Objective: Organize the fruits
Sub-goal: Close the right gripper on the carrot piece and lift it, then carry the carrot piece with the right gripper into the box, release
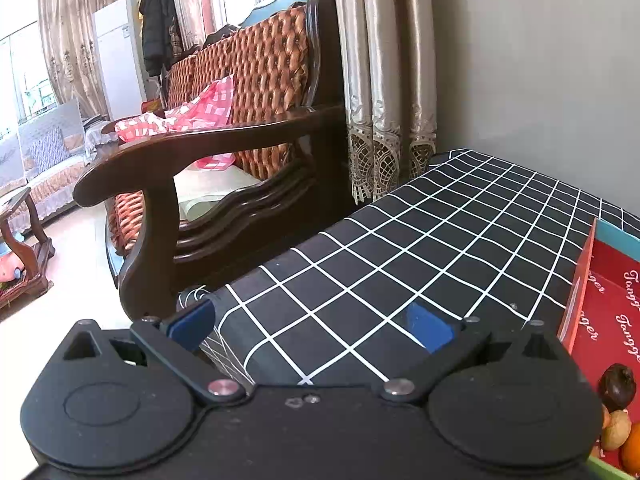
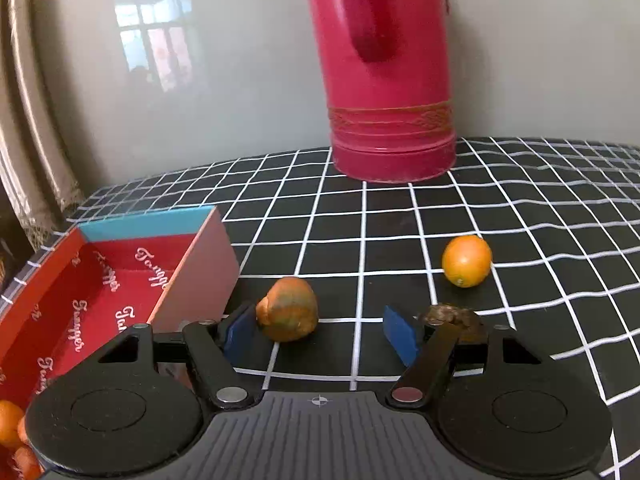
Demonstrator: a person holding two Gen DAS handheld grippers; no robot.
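My right gripper [image 2: 320, 334] has jaws wide open, nothing held, low over the black white-grid cloth worktop [image 2: 400, 220]. A mottled orange-green fruit [image 2: 289, 309] sits just beside my left blue pad; a brown wrinkled fruit [image 2: 454, 316] lies behind the right pad. A smooth orange [image 2: 466, 260] lies farther right. The red cardboard box [image 2: 120, 280], printed w/ repeated white script I can't read for sure, holds oranges. My left gripper [image 1: 312, 326] has jaws open, empty.
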